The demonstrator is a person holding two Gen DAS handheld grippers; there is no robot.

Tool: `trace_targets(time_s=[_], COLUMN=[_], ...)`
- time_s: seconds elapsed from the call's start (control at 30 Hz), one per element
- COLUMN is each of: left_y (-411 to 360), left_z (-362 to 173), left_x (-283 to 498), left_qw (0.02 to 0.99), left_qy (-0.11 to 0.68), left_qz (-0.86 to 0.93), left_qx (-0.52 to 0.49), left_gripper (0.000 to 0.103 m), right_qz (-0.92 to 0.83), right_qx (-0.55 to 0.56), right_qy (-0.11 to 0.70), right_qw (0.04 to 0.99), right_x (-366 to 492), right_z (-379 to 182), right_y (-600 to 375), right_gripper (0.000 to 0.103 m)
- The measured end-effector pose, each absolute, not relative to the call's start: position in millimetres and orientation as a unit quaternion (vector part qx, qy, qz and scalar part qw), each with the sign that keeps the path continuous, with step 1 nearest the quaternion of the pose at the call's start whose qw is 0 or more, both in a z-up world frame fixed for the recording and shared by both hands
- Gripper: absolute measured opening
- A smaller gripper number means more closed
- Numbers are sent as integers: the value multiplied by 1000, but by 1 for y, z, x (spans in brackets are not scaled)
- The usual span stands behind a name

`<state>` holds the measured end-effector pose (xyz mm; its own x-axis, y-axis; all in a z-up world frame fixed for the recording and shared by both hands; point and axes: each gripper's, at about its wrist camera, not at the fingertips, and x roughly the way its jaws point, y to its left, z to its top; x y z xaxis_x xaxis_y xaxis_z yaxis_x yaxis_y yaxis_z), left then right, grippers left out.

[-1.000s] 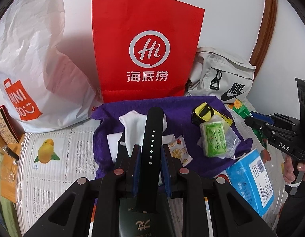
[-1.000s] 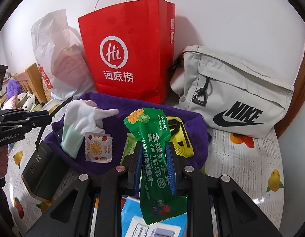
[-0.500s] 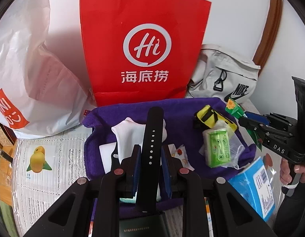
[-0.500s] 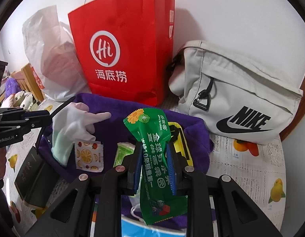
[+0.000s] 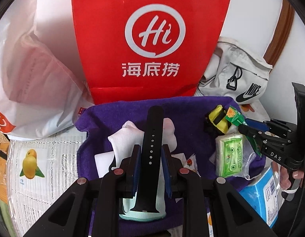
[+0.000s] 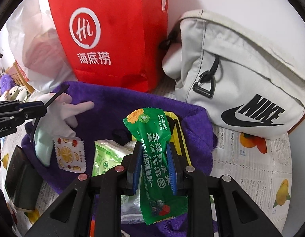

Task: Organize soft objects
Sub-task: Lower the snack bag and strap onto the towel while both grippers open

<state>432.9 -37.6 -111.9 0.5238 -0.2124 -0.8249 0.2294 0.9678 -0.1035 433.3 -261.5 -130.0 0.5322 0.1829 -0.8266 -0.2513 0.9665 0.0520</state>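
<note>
Left gripper [image 5: 150, 154] jaws pinching black watch strap [image 5: 151, 148], hiding white glove [image 5: 128, 138]; right gripper [image 6: 154, 158] jaws pinching green snack packet [image 6: 155, 158], probably covering yellow item [image 6: 180, 136].

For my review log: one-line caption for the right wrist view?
Right gripper holds a green snack packet above the purple towel, with the red bag behind.

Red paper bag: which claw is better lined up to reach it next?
Left, likely. The red paper bag sits straight ahead of the left claw, shut on the black strap. The right claw, shut on the green packet, has it off to the left.
</note>
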Motion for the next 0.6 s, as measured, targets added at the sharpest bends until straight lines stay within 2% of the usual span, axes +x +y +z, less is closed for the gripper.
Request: trace_targets(time_s=[0.43, 0.53, 0.57, 0.6], left_y=[-36, -34, -33, -32], left_z=[-128, -127, -127, -127], left_x=[446, 445, 444, 443], left_qw=[860, 858, 856, 855], left_qy=[495, 497, 500, 504], left_qz=[-123, -127, -128, -126], left_qx=[6, 2, -1, -3], left_gripper=[21, 22, 25, 35], right_qz=[124, 128, 130, 130], right_qx=[-43, -42, -40, -37], right_qy=[479, 476, 475, 472], right_qw=[868, 869, 870, 871], right_x=[443, 441, 440, 439], right_z=[-143, -142, -141, -139], right_y=[-258, -258, -258, -260], right_gripper=[37, 47, 53, 60])
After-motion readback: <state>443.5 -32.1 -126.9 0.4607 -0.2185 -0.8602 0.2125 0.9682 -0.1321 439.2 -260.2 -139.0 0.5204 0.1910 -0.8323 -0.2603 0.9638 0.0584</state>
